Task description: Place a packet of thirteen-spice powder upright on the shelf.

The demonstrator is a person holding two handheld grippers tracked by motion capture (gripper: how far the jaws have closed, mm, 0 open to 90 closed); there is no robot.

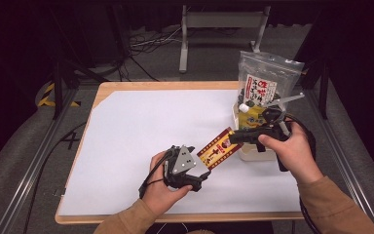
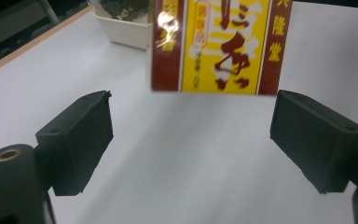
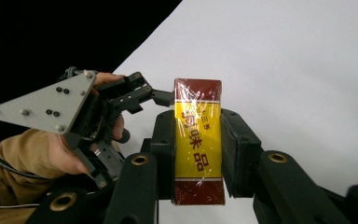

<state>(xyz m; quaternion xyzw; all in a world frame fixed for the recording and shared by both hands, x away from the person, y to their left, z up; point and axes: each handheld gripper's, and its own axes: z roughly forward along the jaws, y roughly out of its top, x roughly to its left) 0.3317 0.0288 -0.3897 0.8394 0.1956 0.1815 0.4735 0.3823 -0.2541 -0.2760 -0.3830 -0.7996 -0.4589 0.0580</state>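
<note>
Handover done: my right hand-held gripper (image 3: 198, 154) clamps the yellow-and-maroon wrapped packet (image 3: 198, 140), left hand-held gripper (image 2: 191, 140) open w/ nothing inside; next, probably carry it to the white bin (image 1: 253, 153).

Looking down and forward from above the white-covered wooden table (image 1: 141, 131); riding close behind each gripper's jaws, both facing one red-and-yellow wrapped packet (image 2: 219, 44).

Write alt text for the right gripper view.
The right gripper clamps a red-and-yellow packet upright between its black jaws, above a white table. To the left, a hand holds the left gripper, jaws open, by the packet's top.
</note>
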